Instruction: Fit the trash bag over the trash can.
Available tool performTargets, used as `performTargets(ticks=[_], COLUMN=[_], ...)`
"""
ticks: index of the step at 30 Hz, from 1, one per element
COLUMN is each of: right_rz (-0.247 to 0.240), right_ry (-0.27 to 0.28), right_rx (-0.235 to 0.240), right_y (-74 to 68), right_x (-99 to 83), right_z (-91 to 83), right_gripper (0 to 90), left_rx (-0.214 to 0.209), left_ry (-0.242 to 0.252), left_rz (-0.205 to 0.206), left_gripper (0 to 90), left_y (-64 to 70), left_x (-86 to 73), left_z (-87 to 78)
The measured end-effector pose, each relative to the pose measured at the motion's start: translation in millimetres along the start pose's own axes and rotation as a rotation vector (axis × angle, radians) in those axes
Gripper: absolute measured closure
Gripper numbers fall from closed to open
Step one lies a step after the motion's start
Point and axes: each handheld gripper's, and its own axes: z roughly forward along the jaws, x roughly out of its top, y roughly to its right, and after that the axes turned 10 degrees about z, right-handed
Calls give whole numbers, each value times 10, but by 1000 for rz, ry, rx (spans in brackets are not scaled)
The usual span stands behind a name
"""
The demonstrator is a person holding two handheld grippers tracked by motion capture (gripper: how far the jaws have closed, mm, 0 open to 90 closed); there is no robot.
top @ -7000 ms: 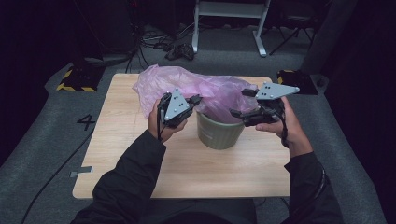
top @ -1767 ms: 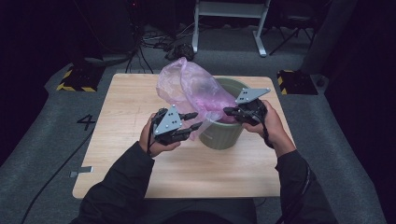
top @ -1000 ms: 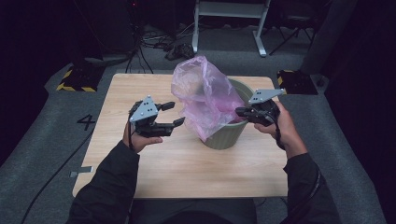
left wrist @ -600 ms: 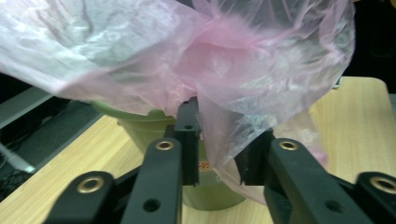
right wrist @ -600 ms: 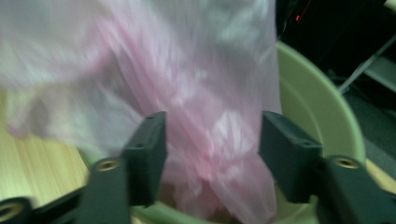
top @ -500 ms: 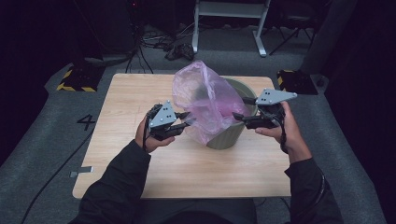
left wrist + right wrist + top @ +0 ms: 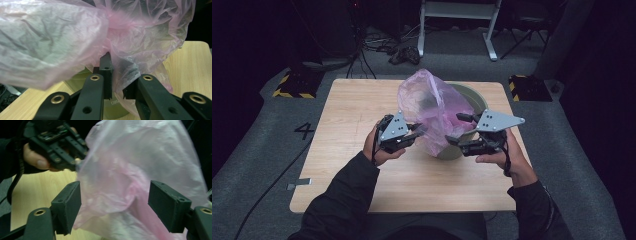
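My left gripper (image 7: pixel 416 132) sits at the left flank of the pink plastic bag (image 7: pixel 434 112), and in the left gripper view its jaws have a fold of the thin film pinched between them; one pad (image 7: pixel 107 72) stands edge-on with the plastic gathered tight against it, so I read it as clamped on the bag. My right gripper (image 7: pixel 460 129) is on the other side, jaws spread wide. In the right gripper view the two pads (image 7: pixel 70 205) stand far apart with the bag's billowing side between them, and neither pad clearly touches it (the film is blurred there, so I can't rule out a brush).

The bag rises puffed up out of the olive-green bin (image 7: pixel 472 100), which stands on the wooden table (image 7: pixel 357 107) towards its far right part; the bag's lower end drapes over the bin's near rim and down its front.

As for writing: a dark "4" (image 7: pixel 305 130) is marked on the grey floor just left of the table. On the bin's wall, low in the left gripper view, there is a small pale label (image 7: pixel 114 102), too small for me to read. Black-and-yellow hazard stripes (image 7: pixel 287 92) edge a dark object on the floor beyond the table's far left corner.
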Motion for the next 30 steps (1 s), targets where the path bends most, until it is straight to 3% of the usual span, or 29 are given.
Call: performTargets(ticks=[4, 8, 11, 13, 17, 20, 23, 28, 30], right_rz=[9, 17, 42, 48, 66, 92, 105, 108, 116], right_ry=[-9, 10, -6, -10, -28, -30, -28, -28, -27], right_rx=[30, 25, -2, -23, -23, -13, -20, -45, -49], right_y=[-93, -151, -158, -145, -107, -76, -42, -2, 14], right_x=[-35, -94, -102, -97, -114, -165, -217, -260, -274], right_z=[-24, -89, -18, 22, 53, 17, -50, -163, -194], right_gripper=[257, 247, 265, 370, 723, 843, 881, 889, 889], left_rx=[7, 2, -5, -8, -14, -29, -8, 63, 56], left_ry=[-8, -8, -5, 0, 14, 11, 14, 60, 80], left_rz=[11, 8, 16, 29, 32, 19, -16, -115, -152], left_gripper=[829, 816, 785, 773, 692, 588, 482, 390, 369], left_y=[28, 46, 82, 109, 131, 120, 96, -19, -48], left_x=[11, 10, 34, 52, 52, 10, -32, -96, -94], left_z=[20, 32, 41, 37, -23, -137, -264, -451, -446])
